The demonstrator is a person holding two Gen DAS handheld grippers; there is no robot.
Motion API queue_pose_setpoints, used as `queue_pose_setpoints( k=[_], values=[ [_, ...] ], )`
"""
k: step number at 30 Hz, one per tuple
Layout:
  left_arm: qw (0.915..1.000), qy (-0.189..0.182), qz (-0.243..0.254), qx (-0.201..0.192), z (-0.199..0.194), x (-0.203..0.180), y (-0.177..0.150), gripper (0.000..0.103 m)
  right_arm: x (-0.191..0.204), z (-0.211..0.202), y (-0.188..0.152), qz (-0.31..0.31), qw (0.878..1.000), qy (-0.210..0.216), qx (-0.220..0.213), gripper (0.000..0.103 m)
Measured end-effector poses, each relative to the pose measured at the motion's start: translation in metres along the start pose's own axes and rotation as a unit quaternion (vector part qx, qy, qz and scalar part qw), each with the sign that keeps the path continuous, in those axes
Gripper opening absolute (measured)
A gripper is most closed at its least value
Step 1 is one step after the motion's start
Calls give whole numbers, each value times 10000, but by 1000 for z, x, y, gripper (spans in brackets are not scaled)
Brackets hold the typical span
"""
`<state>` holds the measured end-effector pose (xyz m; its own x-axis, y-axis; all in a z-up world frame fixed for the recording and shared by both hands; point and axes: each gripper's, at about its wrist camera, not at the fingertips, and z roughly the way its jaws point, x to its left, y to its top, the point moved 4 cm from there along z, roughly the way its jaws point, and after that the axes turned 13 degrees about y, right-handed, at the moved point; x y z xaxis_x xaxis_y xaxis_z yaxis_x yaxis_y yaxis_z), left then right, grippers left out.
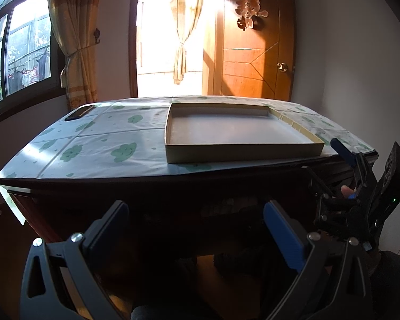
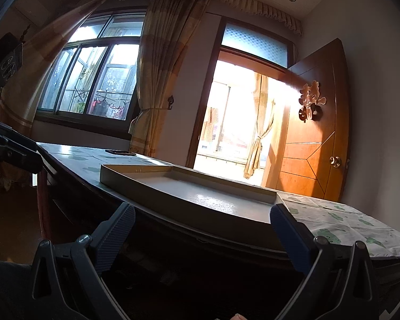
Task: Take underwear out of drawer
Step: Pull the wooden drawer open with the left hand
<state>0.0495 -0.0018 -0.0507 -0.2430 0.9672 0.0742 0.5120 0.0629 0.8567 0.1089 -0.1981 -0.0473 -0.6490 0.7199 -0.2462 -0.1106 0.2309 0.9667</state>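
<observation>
No underwear shows in either view. A dark wooden desk front [image 1: 173,202] lies in deep shadow below the tabletop, and I cannot make out a drawer's outline or handle on it. My left gripper [image 1: 194,213] hangs open in front of that dark front, nothing between its fingers. My right gripper [image 2: 202,213] is also open and empty, held low at the desk's right front corner. From the left wrist view, the right tool's black frame [image 1: 360,186] appears at the right, with a fingertip of the person's hand on it.
A cloth with green cloud prints [image 1: 98,149] covers the tabletop. A shallow empty cardboard tray [image 1: 242,153] sits on its right half. A dark flat phone-like object [image 1: 79,112] lies at the far left corner. Behind are a window, curtains and an open wooden door [image 1: 256,61].
</observation>
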Motion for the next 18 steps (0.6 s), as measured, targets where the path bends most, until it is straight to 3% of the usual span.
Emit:
queue_pose_setpoints(
  k=[12, 18],
  values=[
    [10000, 50, -70, -8, -2, 6, 3, 103, -5, 22, -19, -371, 9987, -160, -326, 102],
    [9999, -5, -136, 34, -1, 5, 2, 103, -9, 28, -28, -460, 9985, -172, -262, 102]
  ],
)
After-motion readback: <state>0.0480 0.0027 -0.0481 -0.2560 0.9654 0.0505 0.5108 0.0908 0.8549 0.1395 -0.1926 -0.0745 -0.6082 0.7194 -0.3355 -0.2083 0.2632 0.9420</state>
